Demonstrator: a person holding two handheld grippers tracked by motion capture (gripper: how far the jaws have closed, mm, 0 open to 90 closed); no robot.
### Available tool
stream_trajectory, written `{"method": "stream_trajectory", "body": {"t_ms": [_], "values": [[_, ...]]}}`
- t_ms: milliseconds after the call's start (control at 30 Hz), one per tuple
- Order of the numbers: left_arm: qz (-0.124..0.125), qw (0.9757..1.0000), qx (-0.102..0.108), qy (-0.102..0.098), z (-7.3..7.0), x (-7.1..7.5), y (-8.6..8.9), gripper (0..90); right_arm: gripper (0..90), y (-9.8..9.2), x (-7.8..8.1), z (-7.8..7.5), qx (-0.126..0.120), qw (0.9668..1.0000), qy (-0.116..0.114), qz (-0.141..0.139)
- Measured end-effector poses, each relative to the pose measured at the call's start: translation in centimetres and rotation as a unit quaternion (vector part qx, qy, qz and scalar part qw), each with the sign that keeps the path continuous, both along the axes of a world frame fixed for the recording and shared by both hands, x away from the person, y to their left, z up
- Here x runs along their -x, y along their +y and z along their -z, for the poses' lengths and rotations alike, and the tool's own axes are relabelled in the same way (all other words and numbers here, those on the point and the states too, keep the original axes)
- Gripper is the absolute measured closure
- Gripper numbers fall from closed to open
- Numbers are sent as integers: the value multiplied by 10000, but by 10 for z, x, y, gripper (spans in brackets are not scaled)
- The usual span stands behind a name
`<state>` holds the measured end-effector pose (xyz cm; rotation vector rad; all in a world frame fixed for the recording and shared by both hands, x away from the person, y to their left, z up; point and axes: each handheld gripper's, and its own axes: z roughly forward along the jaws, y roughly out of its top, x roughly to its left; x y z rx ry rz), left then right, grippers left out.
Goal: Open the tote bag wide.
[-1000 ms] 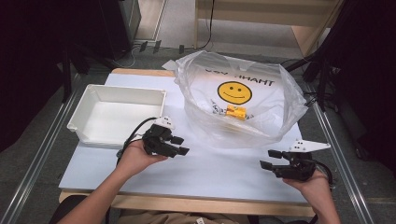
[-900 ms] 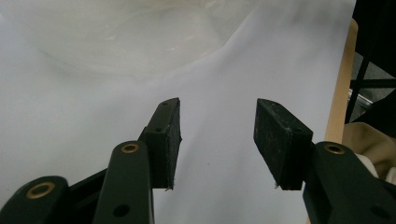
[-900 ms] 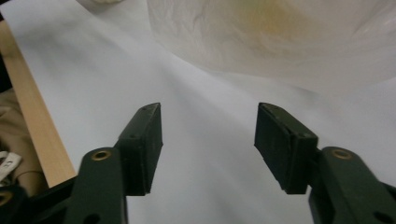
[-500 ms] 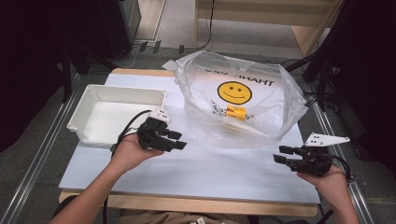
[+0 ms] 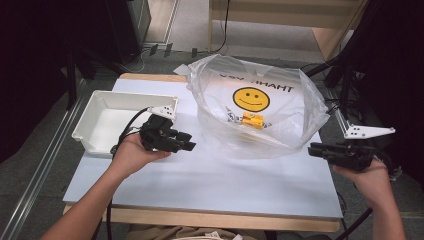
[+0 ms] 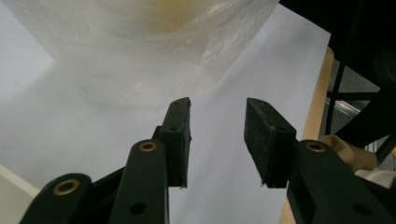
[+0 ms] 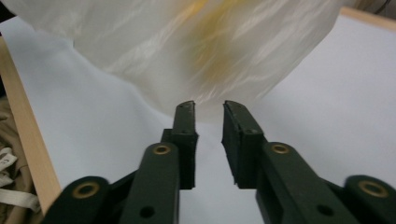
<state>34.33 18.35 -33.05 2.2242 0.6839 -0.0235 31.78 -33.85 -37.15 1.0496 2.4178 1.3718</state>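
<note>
A clear plastic bag stands open in the middle-back of a pale table, mouth up, with a white tray to its left. The left gripper points at the bag's left side, jaws parted with nothing between them; they have just been closing. The right gripper, held off the table's right edge, aims at the bag's right side; its jaws have also just been closing and stand narrowly apart, empty. The film looks thin, light, limp and slippery, likely to crumple and slide rather than hold shape, so the raised rim on each side seems the best place to pinch. Printed on it are a yellow smiley face and reversed lettering that seems to read "THANK". Small yellow items lie inside.
</note>
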Motion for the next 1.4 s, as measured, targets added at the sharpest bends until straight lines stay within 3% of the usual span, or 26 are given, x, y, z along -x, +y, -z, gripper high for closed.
{"method": "stream_trajectory", "body": {"t_ms": [33, 167, 267, 467, 1000, 1133, 1400], "values": [[42, 10000, -1, -41, -4, -1, 0, 638, 821, -3, -5, -7, 38, 9999, -125, -68], [59, 10000, -16, 32, -12, -2, 0, 713, 893, -12, -14, -16, -3, 10000, -74, 38], [122, 9999, -50, -2, -18, -3, 0, 792, 900, -19, -22, -25, -77, 9998, -60, 194], [124, 9997, -18, -210, -34, -4, 1, 864, 900, -23, -35, -53, -48, 9994, -247, 254], [157, 9985, 141, -515, -84, -15, -2, 895, 900, -15, -75, -110, -133, 9990, -322, 297], [185, 9982, 157, -546, -94, -21, -4, 895, 900, -9, -81, -121, -100, 9990, -360, 247], [155, 9966, 153, -800, -120, -39, -14, 885, 900, 16, -96, -153, -38, 9989, -454, 65]]}}
